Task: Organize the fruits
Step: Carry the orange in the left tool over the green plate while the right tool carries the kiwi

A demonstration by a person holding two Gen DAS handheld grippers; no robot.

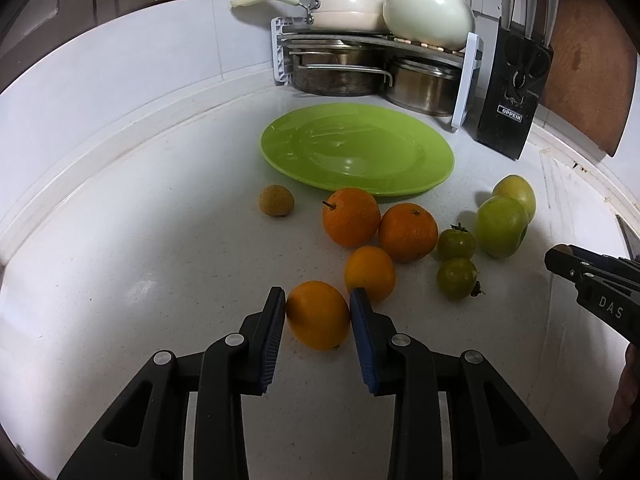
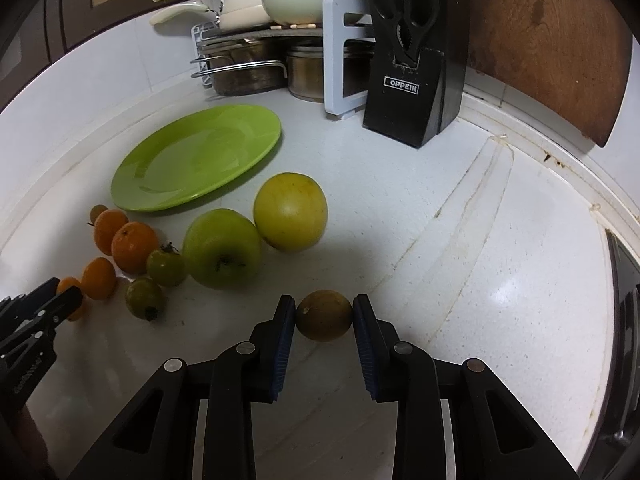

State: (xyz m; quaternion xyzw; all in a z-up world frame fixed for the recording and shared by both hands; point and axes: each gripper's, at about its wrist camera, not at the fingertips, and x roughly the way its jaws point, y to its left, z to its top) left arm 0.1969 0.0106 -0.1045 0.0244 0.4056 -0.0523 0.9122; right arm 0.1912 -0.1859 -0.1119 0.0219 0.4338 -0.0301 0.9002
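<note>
My left gripper (image 1: 318, 314) is shut on an orange (image 1: 318, 316) low over the white counter. Three more oranges (image 1: 351, 217) lie just beyond it, with two small green tomatoes (image 1: 456, 244), a green apple (image 1: 500, 226), a yellow-green fruit (image 1: 516, 192) and a small brown fruit (image 1: 276, 199). An empty green plate (image 1: 360, 148) lies behind them. My right gripper (image 2: 324, 314) is shut on a brown round fruit (image 2: 324, 315) at counter level, right of the apple (image 2: 222, 248) and the yellow-green fruit (image 2: 291, 212). The plate (image 2: 192, 156) lies at far left there.
A rack with pots and pans (image 1: 360, 56) stands in the back corner. A black knife block (image 1: 512, 96) stands to its right, in front of a wooden board (image 1: 588, 64). The counter's raised rim (image 2: 568, 168) curves along the right.
</note>
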